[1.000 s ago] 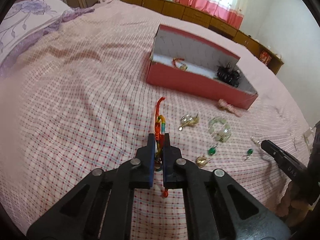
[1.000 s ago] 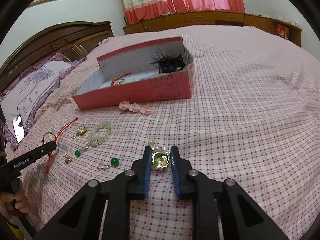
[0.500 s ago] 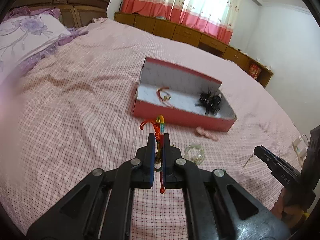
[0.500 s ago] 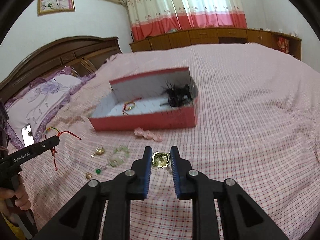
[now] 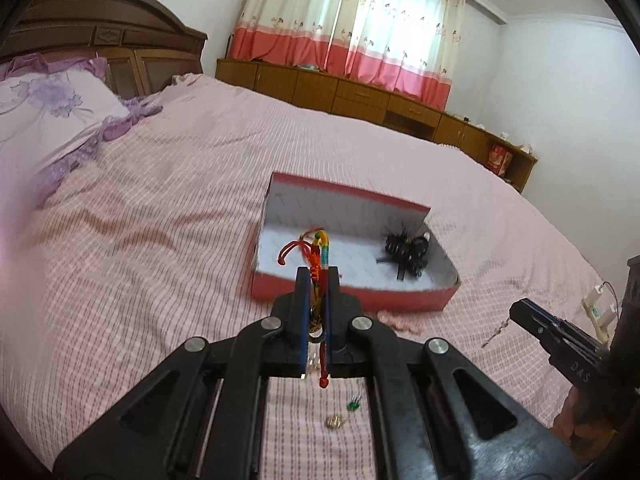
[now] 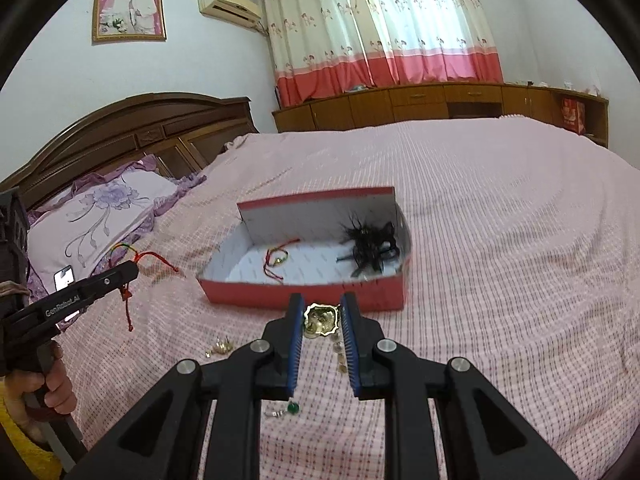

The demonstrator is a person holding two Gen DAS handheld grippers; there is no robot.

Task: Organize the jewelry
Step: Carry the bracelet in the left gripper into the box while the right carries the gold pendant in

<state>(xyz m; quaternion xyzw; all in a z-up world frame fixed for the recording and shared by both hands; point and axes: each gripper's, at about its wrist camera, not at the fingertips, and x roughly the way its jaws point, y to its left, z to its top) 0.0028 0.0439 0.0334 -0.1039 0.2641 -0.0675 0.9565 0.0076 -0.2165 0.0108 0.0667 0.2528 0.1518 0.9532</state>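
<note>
Left gripper point(image 5: 319, 280) clamped on a braided cord bracelet point(image 5: 320, 250). Right gripper point(image 6: 321, 312) clamped on a gold pendant point(image 6: 320, 320); red box point(image 6: 304, 296) just ahead

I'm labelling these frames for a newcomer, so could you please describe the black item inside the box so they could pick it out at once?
Start at the open red box in the middle of the pink checked bed. Inside, on its white floor, look to the end farther from the headboard: the black feathery hair accessory lies there. It is dark, bushy and spiky, unlike the thin red cord bracelet at the other end.

red box point(image 6: 304, 300), pink checked bedspread point(image 6: 500, 240), gold brooch point(image 6: 320, 319).
</note>
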